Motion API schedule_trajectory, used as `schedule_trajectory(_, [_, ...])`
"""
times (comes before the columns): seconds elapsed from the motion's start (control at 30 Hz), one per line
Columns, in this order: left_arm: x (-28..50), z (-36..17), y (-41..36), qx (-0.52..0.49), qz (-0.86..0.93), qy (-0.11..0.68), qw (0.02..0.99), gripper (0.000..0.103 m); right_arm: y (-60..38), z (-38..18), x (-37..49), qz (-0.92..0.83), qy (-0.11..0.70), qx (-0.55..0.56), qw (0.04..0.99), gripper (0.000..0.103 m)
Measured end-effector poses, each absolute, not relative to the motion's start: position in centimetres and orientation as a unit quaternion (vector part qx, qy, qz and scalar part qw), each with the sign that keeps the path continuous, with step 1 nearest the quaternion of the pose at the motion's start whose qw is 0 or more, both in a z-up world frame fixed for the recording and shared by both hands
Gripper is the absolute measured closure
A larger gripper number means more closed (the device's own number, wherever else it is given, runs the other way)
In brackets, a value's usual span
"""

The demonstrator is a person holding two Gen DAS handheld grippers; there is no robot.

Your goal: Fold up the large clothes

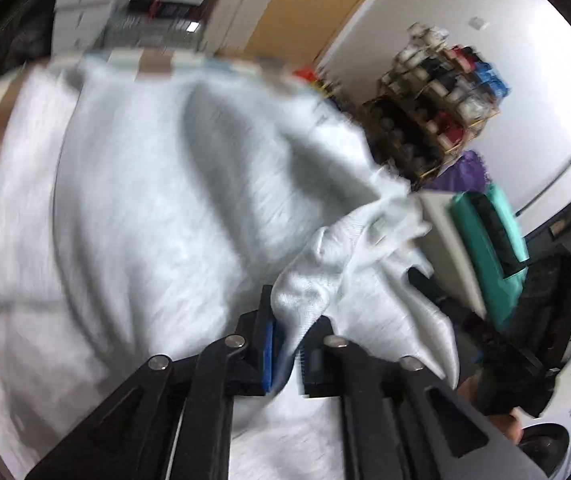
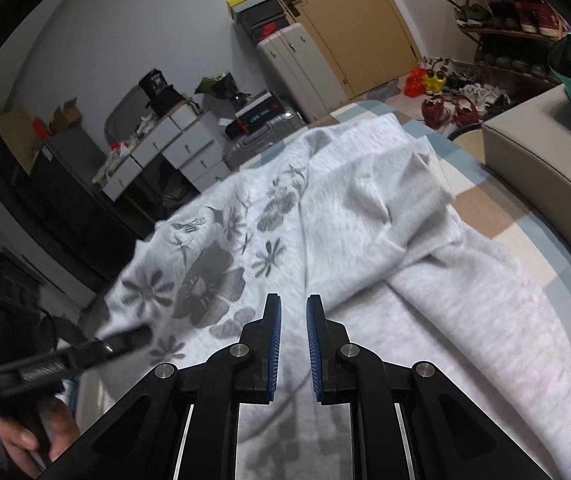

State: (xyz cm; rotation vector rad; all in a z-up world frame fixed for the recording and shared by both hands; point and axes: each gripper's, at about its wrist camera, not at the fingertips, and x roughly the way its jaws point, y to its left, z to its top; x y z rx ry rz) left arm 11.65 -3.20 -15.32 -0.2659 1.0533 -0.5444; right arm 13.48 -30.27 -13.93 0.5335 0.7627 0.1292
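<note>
While the left-wrist view is smeared by blur, the grip at its lower centre reads clearly enough.

Left gripper (image 1: 291, 344): clenched on a bunched fold of the pale grey garment (image 1: 133, 208); cloth runs up from between the blue pads toward the right of the frame.
Right gripper (image 2: 293, 344): blue pads stand slightly apart at lower centre of the right-wrist view, nothing between them; it hovers over the cloth, released.
Garment in the right-wrist view: fills the centre and lower right, a dark flower print (image 2: 213, 280) at centre left, a thick fold at centre right.
Surface: a checked cover (image 2: 497, 216) shows at the right edge of the cloth.
Person: a hand (image 2: 33, 436) at lower left grips the other tool's handle.
Background: a shoe rack (image 1: 433, 108) at upper right of the left view; a tan door (image 2: 349, 12) and a suitcase (image 2: 297, 64) at the top of the right view.
</note>
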Motion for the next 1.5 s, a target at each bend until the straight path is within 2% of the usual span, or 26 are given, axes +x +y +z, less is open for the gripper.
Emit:
schedule_trajectory(0.07, [11.1,-16.5,-3.0,-0.137,-0.265,0.523,0.798,0.084,-29.6,-14.2,13.1,0.064,0.375,0.247,0.891,0.089])
schedule_trajectory(0.13, [10.4,-16.2,-1.8,-0.163,-0.277,0.516,0.794,0.083,-28.7,-14.6,12.8,0.069,0.387,0.233,0.890,0.089])
schedule_trajectory(0.17, [10.2,-15.8,-1.2,-0.181,-0.285,0.507,0.793,0.079,-28.3,-14.6,12.7,0.071,0.391,0.224,0.890,0.089])
schedule_trajectory(0.2, [9.8,-15.4,-0.5,-0.200,-0.292,0.503,0.788,0.061,-27.9,-14.7,12.5,0.073,0.396,0.215,0.890,0.089])
schedule_trajectory(0.27, [8.6,-14.6,0.6,-0.228,-0.311,0.490,0.782,0.040,-26.9,-14.8,12.0,0.081,0.401,0.200,0.890,0.089])
schedule_trajectory(0.43, [6.7,-11.5,3.1,-0.182,-0.289,0.432,0.835,0.040,-25.1,-12.4,11.5,0.091,0.397,0.174,0.896,0.086])
schedule_trajectory(0.5, [6.8,-11.4,4.3,-0.191,-0.272,0.426,0.841,0.040,-23.7,-10.5,11.9,0.104,0.392,0.156,0.900,0.081])
schedule_trajectory(0.57, [7.7,-11.8,5.1,-0.196,-0.248,0.434,0.844,0.040,-21.7,-8.7,13.1,0.116,0.387,0.124,0.906,0.064])
schedule_trajectory(0.63, [8.6,-12.9,6.1,-0.205,-0.214,0.444,0.846,0.040,-19.5,-7.3,14.9,0.123,0.381,0.077,0.913,0.061])
schedule_trajectory(0.73, [10.2,-14.7,7.0,-0.237,-0.196,0.465,0.830,0.040,-17.0,-7.8,18.1,0.133,0.399,0.037,0.907,0.063])
schedule_trajectory(0.8, [10.5,-15.1,6.8,-0.252,-0.197,0.471,0.822,0.040,-16.2,-9.7,20.6,0.127,0.438,0.016,0.890,0.065])
schedule_trajectory(0.87, [10.5,-15.2,7.2,-0.258,-0.187,0.472,0.822,0.040,-16.3,-12.4,22.3,0.125,0.474,0.020,0.871,0.081])
schedule_trajectory(0.97, [10.8,-15.2,6.4,-0.254,-0.187,0.471,0.824,0.040,-17.5,-16.4,22.8,0.100,0.512,0.034,0.852,0.091])
schedule_trajectory(1.27, [11.4,-14.0,2.9,-0.178,-0.209,0.457,0.846,0.040,-20.6,-18.7,19.8,0.140,0.486,0.131,0.853,0.094])
schedule_trajectory(1.47, [13.6,-17.0,-0.1,-0.177,-0.205,0.508,0.818,0.040,-24.8,-17.9,19.3,0.157,0.483,0.242,0.827,0.090])
schedule_trajectory(1.5, [13.9,-17.3,-0.5,-0.168,-0.189,0.511,0.822,0.047,-25.0,-17.6,19.1,0.156,0.477,0.238,0.832,0.089])
